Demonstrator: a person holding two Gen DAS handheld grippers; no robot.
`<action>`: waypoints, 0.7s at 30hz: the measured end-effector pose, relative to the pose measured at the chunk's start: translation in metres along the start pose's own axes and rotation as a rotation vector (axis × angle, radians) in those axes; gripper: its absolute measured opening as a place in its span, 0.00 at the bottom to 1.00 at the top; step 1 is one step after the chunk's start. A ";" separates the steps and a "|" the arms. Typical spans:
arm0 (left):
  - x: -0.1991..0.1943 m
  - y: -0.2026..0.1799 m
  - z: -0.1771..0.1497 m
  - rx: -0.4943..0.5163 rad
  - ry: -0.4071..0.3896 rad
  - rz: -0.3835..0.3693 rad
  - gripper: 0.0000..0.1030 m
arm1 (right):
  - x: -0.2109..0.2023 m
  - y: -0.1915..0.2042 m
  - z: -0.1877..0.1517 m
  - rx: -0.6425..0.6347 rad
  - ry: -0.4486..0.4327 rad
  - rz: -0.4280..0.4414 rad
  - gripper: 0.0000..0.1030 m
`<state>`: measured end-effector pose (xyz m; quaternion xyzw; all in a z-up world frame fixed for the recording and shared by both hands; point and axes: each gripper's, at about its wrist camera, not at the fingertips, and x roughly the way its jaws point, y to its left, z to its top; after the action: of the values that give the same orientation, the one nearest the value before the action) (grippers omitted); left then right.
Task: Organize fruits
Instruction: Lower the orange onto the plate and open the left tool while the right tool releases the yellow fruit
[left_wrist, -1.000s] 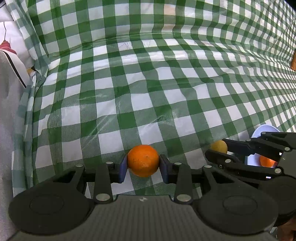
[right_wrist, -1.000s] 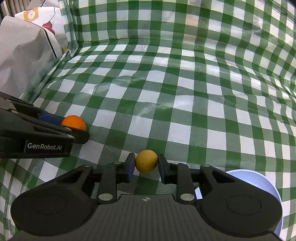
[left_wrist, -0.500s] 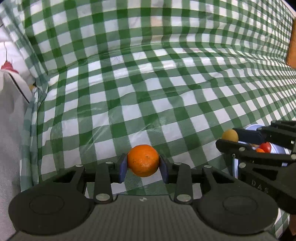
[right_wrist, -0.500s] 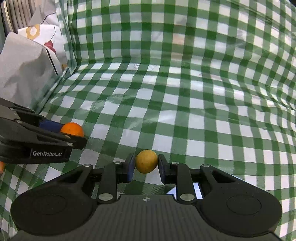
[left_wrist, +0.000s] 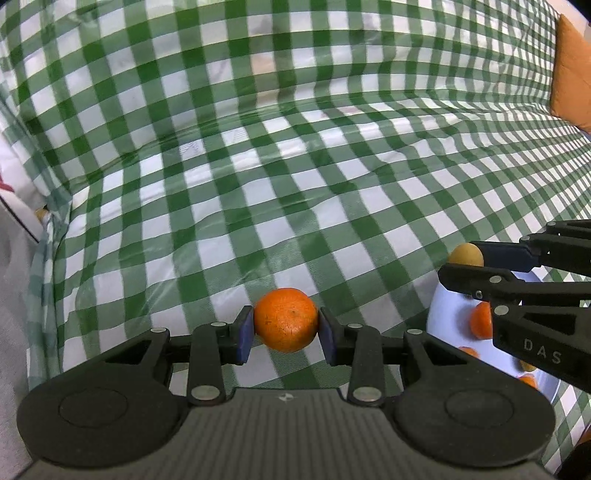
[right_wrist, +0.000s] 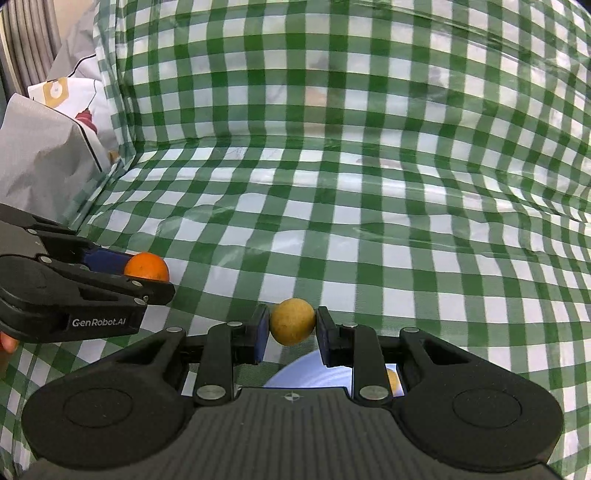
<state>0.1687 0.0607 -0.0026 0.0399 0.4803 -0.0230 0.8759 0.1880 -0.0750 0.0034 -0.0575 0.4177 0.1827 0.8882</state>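
Below and just behind the right gripper (right_wrist: 291, 326) (clamped on a yellow fruit (right_wrist: 292, 322)) lay the plate (right_wrist: 314, 374); the left gripper (left_wrist: 286, 332) pinched an orange (left_wrist: 286, 319).

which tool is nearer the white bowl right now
Right. The right tool, holding the yellow fruit, sits directly over the white bowl; the left tool with the orange is off beside it.

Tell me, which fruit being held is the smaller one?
The yellow-brown fruit in the right gripper. It's smaller and duller than the bright orange in the left gripper.
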 end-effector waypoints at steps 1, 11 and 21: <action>0.001 -0.002 0.001 0.002 -0.001 -0.002 0.39 | -0.001 -0.002 -0.001 0.003 -0.002 -0.001 0.27; 0.004 -0.033 0.004 0.049 -0.023 -0.036 0.39 | -0.011 -0.028 -0.009 0.026 -0.011 -0.022 0.27; 0.002 -0.067 0.000 0.111 -0.032 -0.182 0.39 | -0.022 -0.051 -0.016 0.048 -0.022 -0.041 0.27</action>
<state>0.1651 -0.0062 -0.0077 0.0442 0.4660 -0.1298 0.8741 0.1830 -0.1325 0.0076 -0.0427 0.4107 0.1549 0.8975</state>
